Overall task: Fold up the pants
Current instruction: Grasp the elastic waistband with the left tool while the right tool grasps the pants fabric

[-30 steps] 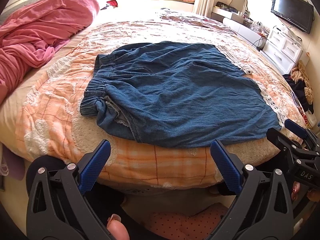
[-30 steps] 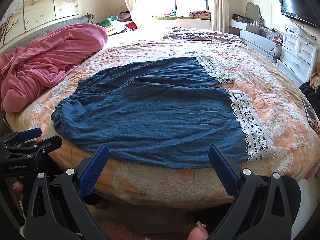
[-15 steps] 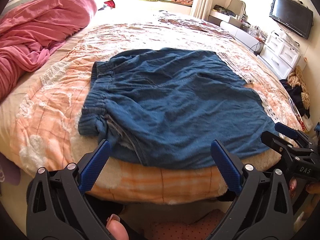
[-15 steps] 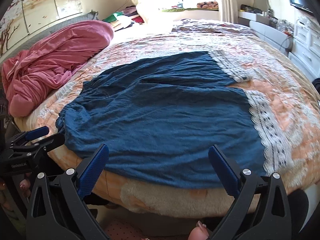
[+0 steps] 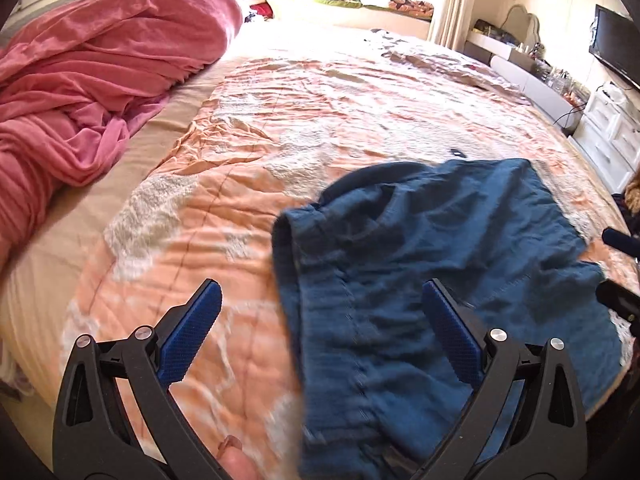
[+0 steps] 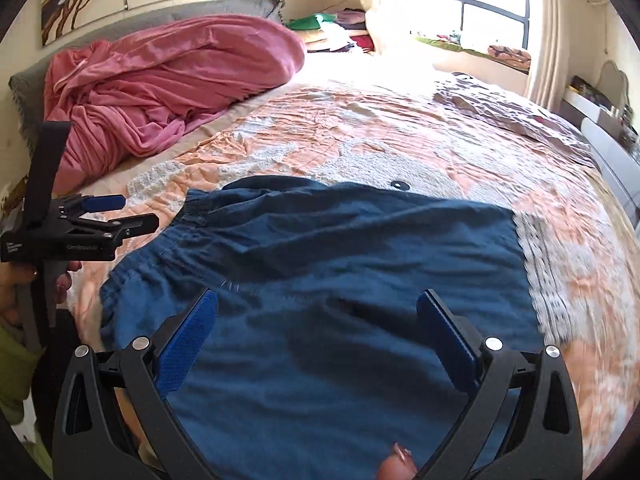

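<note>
The blue denim pants [image 5: 432, 280] lie spread flat on the bed, elastic waistband toward the left. In the right wrist view the pants [image 6: 340, 280] fill the near middle. My left gripper [image 5: 320, 316] is open and empty, hovering over the waistband edge; it also shows in the right wrist view [image 6: 120, 212] at the left, beside the waistband. My right gripper [image 6: 318, 328] is open and empty, over the middle of the pants. Part of it shows at the right edge of the left wrist view [image 5: 620, 268].
An orange and white quilt [image 5: 280, 120] covers the bed. A pink blanket [image 5: 88, 80] is heaped at the back left. White drawers [image 5: 612, 140] and a TV [image 5: 616, 48] stand to the right. A window [image 6: 472, 4] is at the back.
Both grippers have moved forward over the bed and closer to the pants. The left one shifted left toward the waistband. Both stay open and empty.
</note>
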Available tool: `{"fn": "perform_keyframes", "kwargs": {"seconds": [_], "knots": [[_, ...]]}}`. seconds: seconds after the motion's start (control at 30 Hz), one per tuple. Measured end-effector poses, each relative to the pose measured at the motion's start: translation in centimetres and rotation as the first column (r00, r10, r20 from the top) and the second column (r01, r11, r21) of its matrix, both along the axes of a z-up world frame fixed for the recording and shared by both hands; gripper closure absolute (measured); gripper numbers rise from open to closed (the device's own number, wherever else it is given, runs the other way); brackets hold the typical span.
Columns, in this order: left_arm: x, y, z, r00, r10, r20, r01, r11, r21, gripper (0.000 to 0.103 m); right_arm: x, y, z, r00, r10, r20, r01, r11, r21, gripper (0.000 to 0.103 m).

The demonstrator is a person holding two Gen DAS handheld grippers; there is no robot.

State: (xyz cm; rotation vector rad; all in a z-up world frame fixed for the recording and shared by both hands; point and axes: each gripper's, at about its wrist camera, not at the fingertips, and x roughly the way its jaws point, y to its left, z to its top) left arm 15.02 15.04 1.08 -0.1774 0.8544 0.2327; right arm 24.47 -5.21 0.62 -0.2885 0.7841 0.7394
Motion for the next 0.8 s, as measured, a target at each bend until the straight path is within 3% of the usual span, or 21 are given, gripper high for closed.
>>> {"fn": "perform_keyframes", "kwargs": {"seconds": [0.13, 0.3, 0.4, 0.43, 0.47, 0.5, 0.6, 0.63, 0.8], "knots": [[3.3, 2.4, -1.9, 0.999, -0.012, -0.041, 0.011, 0.999, -0.034, 0.01, 3.9, 1.9, -0.6, 0.999, 0.027, -0.046, -0.027, 1.0, -0.003, 0.004], [5.9, 3.5, -3.7, 0.998, -0.034, -0.06, 0.032, 0.998, -0.048, 0.017, 8.6, 4.6, -2.1, 0.995, 0.056, -0.083, -0.062, 0.996, -0.066, 0.004], [6.8, 3.6, -4.6, 0.997, -0.051, -0.057, 0.049, 0.998, -0.041, 0.028, 11.0, 6.3, -3.2, 0.993, 0.088, -0.075, -0.098, 0.986, -0.135, 0.004], [7.2, 3.7, -4.9, 0.996, -0.061, -0.061, 0.058, 0.997, -0.05, 0.035, 11.4, 6.5, -3.4, 0.992, 0.098, -0.076, -0.108, 0.984, -0.144, 0.004], [7.6, 3.7, -5.3, 0.995, -0.08, -0.065, 0.076, 0.995, -0.06, 0.051, 12.1, 7.0, -3.7, 0.99, 0.117, -0.076, -0.128, 0.979, -0.157, 0.004], [7.7, 3.6, -5.6, 0.993, -0.094, -0.067, 0.09, 0.994, -0.068, 0.06, 12.4, 7.3, -3.8, 0.99, 0.128, -0.068, -0.137, 0.976, -0.167, 0.004], [7.8, 3.5, -5.5, 0.992, -0.115, -0.053, 0.113, 0.992, -0.047, 0.073, 13.4, 8.9, -4.1, 0.979, 0.2, -0.049, -0.205, 0.958, -0.199, 0.004], [7.6, 3.6, -5.3, 0.992, -0.123, -0.039, 0.121, 0.991, -0.051, 0.082, 13.6, 9.4, -4.2, 0.975, 0.217, -0.05, -0.223, 0.952, -0.21, 0.004], [6.4, 3.7, -3.6, 0.987, -0.152, 0.06, 0.154, 0.987, -0.044, 0.085, 14.4, 11.9, -5.0, 0.939, 0.34, -0.039, -0.338, 0.9, -0.276, 0.005]]}}
